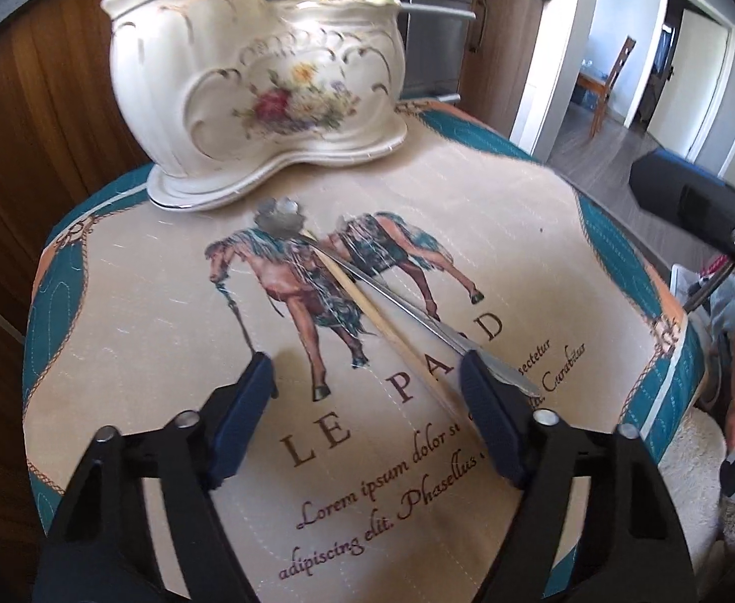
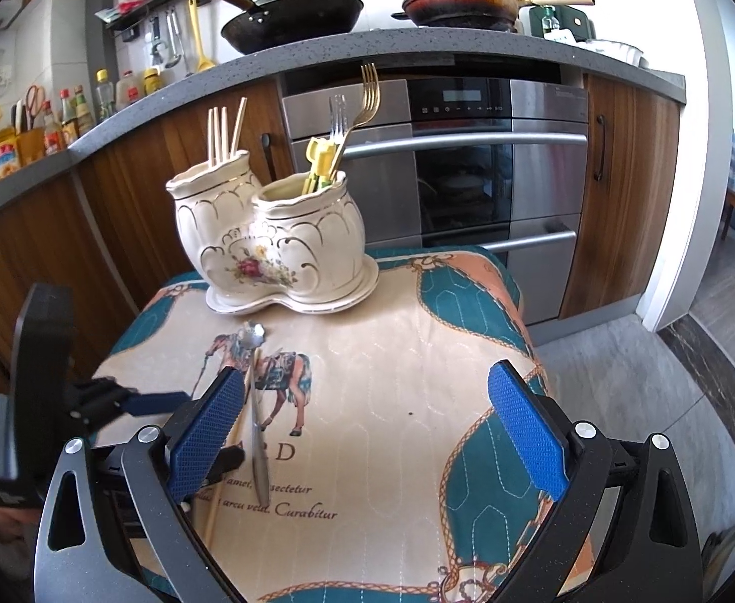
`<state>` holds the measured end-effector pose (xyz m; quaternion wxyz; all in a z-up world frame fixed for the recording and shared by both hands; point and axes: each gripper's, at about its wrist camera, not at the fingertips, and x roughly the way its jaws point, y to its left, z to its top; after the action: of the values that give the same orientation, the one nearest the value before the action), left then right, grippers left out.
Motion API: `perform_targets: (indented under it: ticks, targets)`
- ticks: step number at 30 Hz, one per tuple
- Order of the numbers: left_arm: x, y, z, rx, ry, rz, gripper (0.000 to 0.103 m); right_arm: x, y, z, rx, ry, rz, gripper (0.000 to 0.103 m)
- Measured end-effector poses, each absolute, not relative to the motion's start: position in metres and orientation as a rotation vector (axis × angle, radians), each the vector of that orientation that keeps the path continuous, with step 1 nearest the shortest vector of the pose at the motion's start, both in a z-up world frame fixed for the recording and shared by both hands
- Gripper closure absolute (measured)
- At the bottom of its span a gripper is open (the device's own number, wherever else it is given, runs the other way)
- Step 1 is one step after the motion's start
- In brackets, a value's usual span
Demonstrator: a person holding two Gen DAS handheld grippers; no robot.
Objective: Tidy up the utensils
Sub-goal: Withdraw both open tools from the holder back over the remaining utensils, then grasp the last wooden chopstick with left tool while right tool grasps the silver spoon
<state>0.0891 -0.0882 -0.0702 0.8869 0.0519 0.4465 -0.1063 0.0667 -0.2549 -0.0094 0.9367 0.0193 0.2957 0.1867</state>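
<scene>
A cream ceramic double-pot utensil holder (image 1: pixel 262 95) (image 2: pixel 272 246) stands at the far side of the printed cloth. Its one pot holds wooden chopsticks (image 2: pixel 224 133), the other forks and yellow utensils (image 2: pixel 340 140). A metal spoon (image 1: pixel 367 281) (image 2: pixel 257 412) and a wooden chopstick (image 1: pixel 382 331) (image 2: pixel 226 457) lie side by side on the cloth. My left gripper (image 1: pixel 365 369) is open, low over the cloth, its right finger touching the spoon's handle end. My right gripper (image 2: pixel 367 387) is open and empty, above the cloth to the right of the spoon.
The cloth (image 2: pixel 392 402) covers a small table with edges close on all sides. Behind stand wooden cabinets, an oven (image 2: pixel 463 171) and a counter with pans (image 2: pixel 292 15). The left gripper's body (image 2: pixel 40 402) sits at the left of the right wrist view.
</scene>
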Motion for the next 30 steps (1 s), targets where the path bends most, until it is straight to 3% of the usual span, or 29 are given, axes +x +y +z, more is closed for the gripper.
perform_targets:
  ticks: [2,4,6,11,20,25,30]
  targets:
    - [0.089,-0.092,-0.070,0.141,0.924,-0.222,0.041,0.066,-0.257,-0.009,0.042,0.604,0.377,0.006]
    - [0.088,-0.092,-0.068,0.150,0.926,-0.229,0.057,0.067,-0.257,-0.010,0.043,0.609,0.372,0.006]
    - [0.086,-0.093,-0.066,0.173,0.932,-0.254,0.083,0.067,-0.257,-0.010,0.043,0.615,0.371,0.006]
    - [0.079,-0.083,-0.059,0.189,0.956,-0.288,0.103,0.066,-0.244,-0.012,0.012,0.632,0.400,0.006]
    - [0.071,-0.045,-0.056,0.137,0.984,-0.270,0.103,0.085,-0.188,-0.036,-0.152,0.745,0.529,0.010]
    - [0.069,-0.034,-0.056,0.117,0.977,-0.265,0.103,0.098,-0.156,-0.053,-0.268,0.803,0.587,0.044]
    - [0.069,-0.030,-0.053,0.097,0.968,-0.269,0.103,0.110,-0.141,-0.060,-0.253,0.849,0.622,0.057]
